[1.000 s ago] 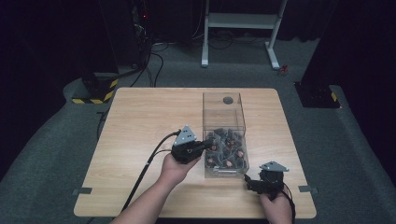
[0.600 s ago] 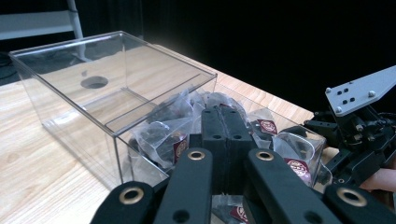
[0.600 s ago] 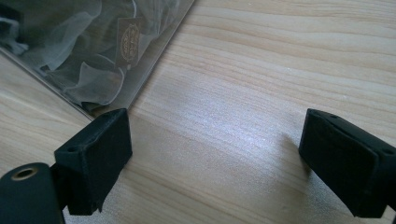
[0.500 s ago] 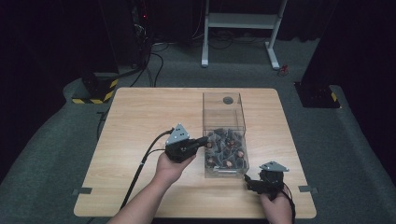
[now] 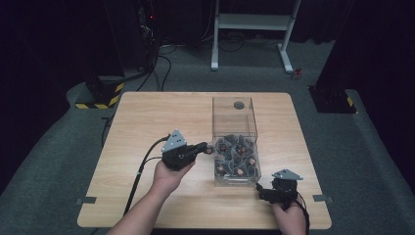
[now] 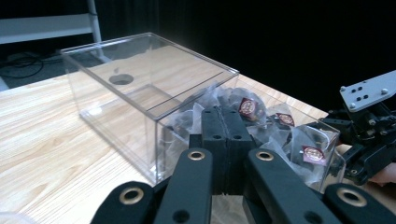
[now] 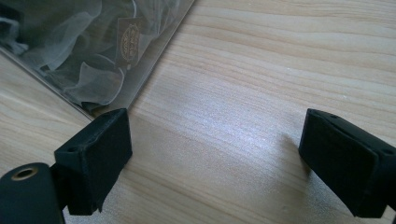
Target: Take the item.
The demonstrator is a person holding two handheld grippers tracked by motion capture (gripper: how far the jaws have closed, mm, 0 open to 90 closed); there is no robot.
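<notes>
Left gripper [image 5: 209,148] pinched shut beside the clear plastic box [image 5: 234,115] of gauzy tea sachets [image 5: 236,157]; right gripper [image 7: 215,149] gapes wide over grained wooden table [image 7: 261,70].

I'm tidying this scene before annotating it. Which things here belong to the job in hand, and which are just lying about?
In the job:
clear box
tea bags heaped in its near end
left gripper, jaws closed, at the box's wall
right gripper, jaws open, by the box's near corner

Lying about:
white frame
floor cables

Left tool [image 5: 208,148] jaws pressed together, seemingly empty; right tool [image 5: 260,190] jaws wide apart.
</notes>
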